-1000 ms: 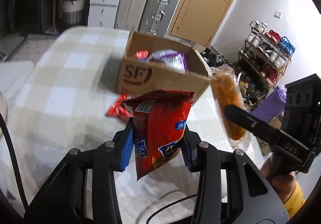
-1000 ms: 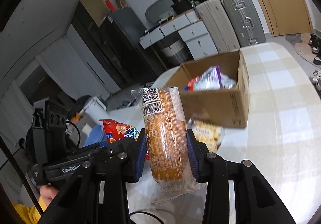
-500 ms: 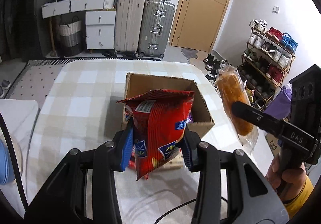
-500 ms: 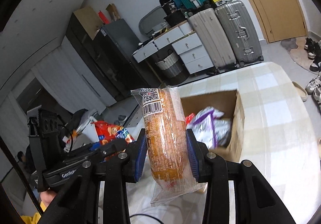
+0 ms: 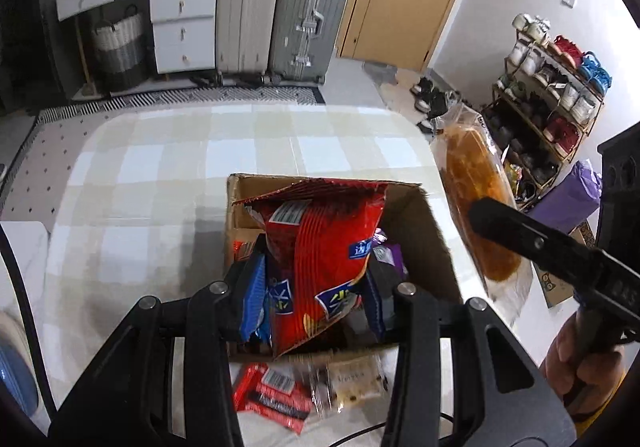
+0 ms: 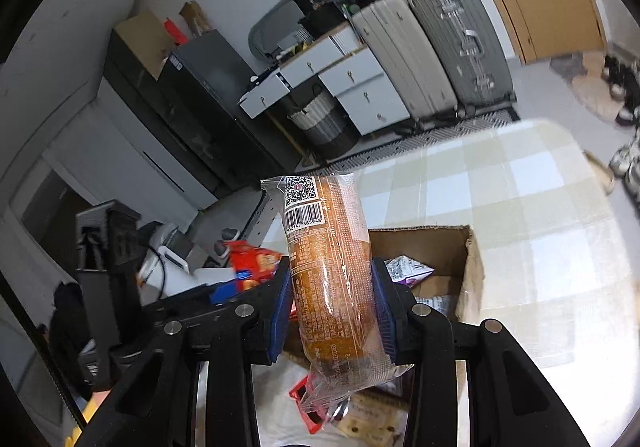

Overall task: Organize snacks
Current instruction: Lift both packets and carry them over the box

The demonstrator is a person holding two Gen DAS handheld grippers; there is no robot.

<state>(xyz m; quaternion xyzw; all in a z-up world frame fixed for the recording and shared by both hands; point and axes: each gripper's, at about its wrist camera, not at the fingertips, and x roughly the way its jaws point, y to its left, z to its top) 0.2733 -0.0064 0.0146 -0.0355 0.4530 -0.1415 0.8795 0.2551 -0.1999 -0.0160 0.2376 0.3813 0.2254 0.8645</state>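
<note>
Left hand-held gripper [image 5: 316,295]: lower centre of the left wrist view, its blue pads closed on the lower half of a red snack bag [image 5: 320,259], which stands upright between them with its crimped top edge uppermost.
Red snack bag, place: in the middle of the left wrist view it overlaps the open top of the cardboard box [image 5: 436,243]; whether it is inside the box or above it cannot be told.
Right hand-held gripper [image 6: 332,307]: lower centre of the right wrist view, blue pads pressed on both sides of a clear-wrapped bread roll [image 6: 332,267], barcode end up, the loose wrapper tail hanging below the pads.
Bread roll, place: in the left wrist view it shows at centre right, just beside the box's right wall and outside it, clamped by the black fingers coming in from the right edge.
Hand: lower right corner of the left wrist view, a person's hand [image 5: 580,359] wrapped round the right tool's grip, with a yellow sleeve at the wrist.
Cardboard box: open-topped, on the checked counter [image 5: 160,175]; a purple packet [image 6: 408,271] and other wrappers lie inside.
Loose snacks: at the bottom of the left wrist view, just in front of the box's near wall, a red packet [image 5: 272,395] and a pale biscuit pack [image 5: 356,383] lie flat on the counter.
Background: two suitcases [image 5: 280,7] and white drawers [image 5: 182,27] across the top, a shoe rack [image 5: 548,95] at upper right.
</note>
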